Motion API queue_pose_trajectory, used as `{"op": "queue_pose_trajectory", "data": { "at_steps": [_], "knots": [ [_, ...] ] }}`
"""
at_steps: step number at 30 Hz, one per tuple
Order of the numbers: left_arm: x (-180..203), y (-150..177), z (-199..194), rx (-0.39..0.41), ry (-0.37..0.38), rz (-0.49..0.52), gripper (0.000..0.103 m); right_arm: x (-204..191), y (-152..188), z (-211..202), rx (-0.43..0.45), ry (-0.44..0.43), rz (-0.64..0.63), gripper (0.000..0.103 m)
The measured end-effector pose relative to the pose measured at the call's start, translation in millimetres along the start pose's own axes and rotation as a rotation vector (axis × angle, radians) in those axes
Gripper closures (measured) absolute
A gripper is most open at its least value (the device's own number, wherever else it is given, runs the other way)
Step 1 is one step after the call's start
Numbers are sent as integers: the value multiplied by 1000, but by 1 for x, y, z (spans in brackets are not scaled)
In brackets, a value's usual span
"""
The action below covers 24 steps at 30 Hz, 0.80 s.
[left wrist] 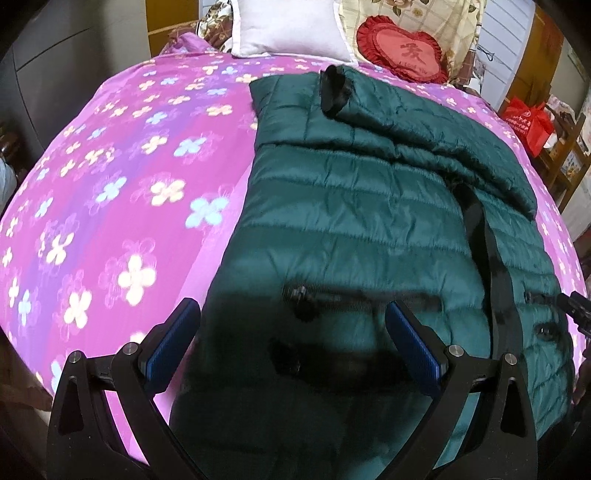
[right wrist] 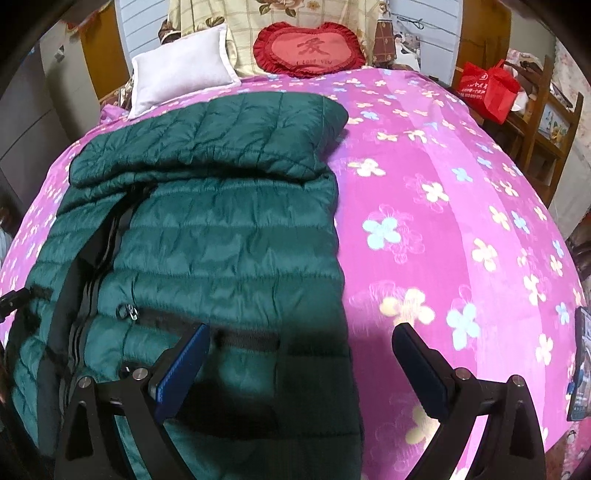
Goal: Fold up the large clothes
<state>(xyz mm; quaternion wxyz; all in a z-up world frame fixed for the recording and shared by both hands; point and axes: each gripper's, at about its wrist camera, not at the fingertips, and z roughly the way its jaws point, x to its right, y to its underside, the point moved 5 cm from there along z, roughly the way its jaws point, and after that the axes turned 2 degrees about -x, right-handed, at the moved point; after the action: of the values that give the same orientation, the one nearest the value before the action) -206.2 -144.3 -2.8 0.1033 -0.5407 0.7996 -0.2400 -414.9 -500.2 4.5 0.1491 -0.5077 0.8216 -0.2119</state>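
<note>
Dark green quilted puffer jacket (left wrist: 354, 221) lies flat on the bed, shiny channelled fabric, 1 sleeve folded across its upper part, black zipper (right wrist: 107, 236) running lengthwise. Left gripper (left wrist: 291, 325) and right gripper (right wrist: 301, 349) both gape wide above its near hem, holding nothing. Beneath: pink floral bedspread (left wrist: 122, 192); white pillow (right wrist: 181, 70), red frilled heart cushion (right wrist: 310, 48) beyond.

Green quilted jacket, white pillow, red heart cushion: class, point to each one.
green quilted jacket (right wrist: 229, 236): right wrist view, middle of its front panel.
white pillow (left wrist: 291, 27): left wrist view, centre of its face.
red heart cushion (right wrist: 312, 50): right wrist view, on the embroidered centre.
</note>
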Motion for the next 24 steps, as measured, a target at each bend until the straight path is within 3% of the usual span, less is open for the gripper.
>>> {"op": "queue_pose_trajectory", "data": {
  "at_steps": [24],
  "knots": [
    [-33,58,-18,-97,70,-58,2,6,33,-13,-30,11,-21,5]
  ]
}}
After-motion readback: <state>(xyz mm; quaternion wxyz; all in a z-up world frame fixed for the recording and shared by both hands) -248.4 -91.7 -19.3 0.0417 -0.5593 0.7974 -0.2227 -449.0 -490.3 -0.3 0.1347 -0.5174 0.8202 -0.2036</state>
